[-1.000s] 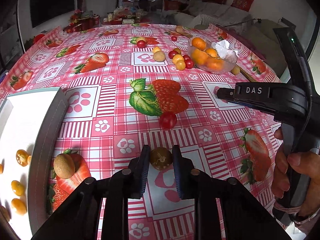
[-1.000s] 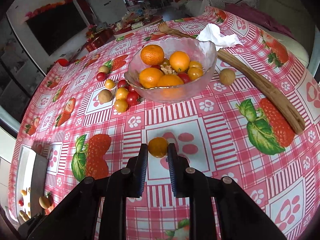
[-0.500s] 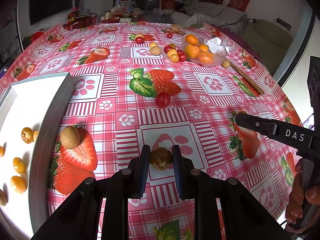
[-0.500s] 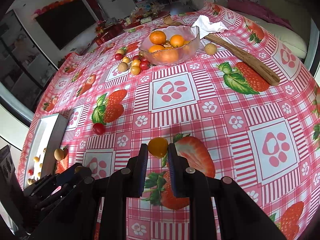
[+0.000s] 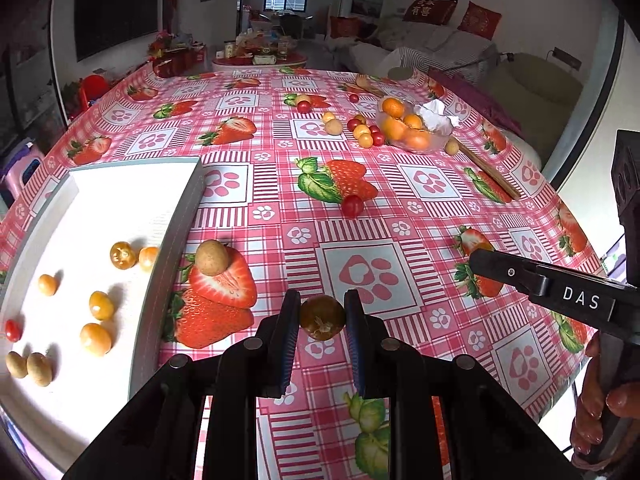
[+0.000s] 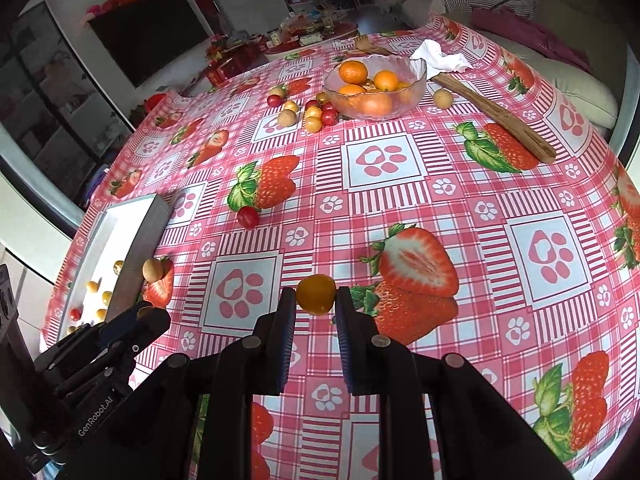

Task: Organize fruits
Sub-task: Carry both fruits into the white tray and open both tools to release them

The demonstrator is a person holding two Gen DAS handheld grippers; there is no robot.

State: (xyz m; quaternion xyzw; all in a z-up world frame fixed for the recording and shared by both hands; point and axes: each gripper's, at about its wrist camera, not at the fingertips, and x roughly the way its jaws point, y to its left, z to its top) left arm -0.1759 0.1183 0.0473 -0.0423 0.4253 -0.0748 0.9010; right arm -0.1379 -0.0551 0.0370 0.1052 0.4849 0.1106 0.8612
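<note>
We find the left gripper (image 5: 322, 316) clamped on a dark brownish-green tomato (image 5: 322, 317), which sits between the two pads near their tips, low in the centre of the left wrist view. The fruit is nearly round, so we record no clear long axis; its pale stem scar faces the camera and slightly downward. It hangs above the strawberry-print tablecloth (image 5: 400, 208), not resting on it as far as we can judge.

The right gripper (image 6: 315, 295) is likewise closed on a small orange-yellow fruit (image 6: 315, 294), held at the very tips of the pads in the lower centre of the right wrist view. It is round as well, and no stem end is visible, so we cannot state its heading.

In the left wrist view the white tray (image 5: 182, 216) fills the left side of the frame and holds several small orange, brown and red fruits. A tan round fruit (image 5: 211, 257) lies on the cloth just beside the tray's right wall. A red cherry tomato (image 5: 352, 205) lies near mid-frame, well apart from both grippers.

The glass bowl (image 6: 416, 80) of oranges stands in the upper centre of the right wrist view, with loose small fruits (image 6: 316, 114) clustered at its left and a wooden stick (image 6: 500, 114) at its right.
</note>
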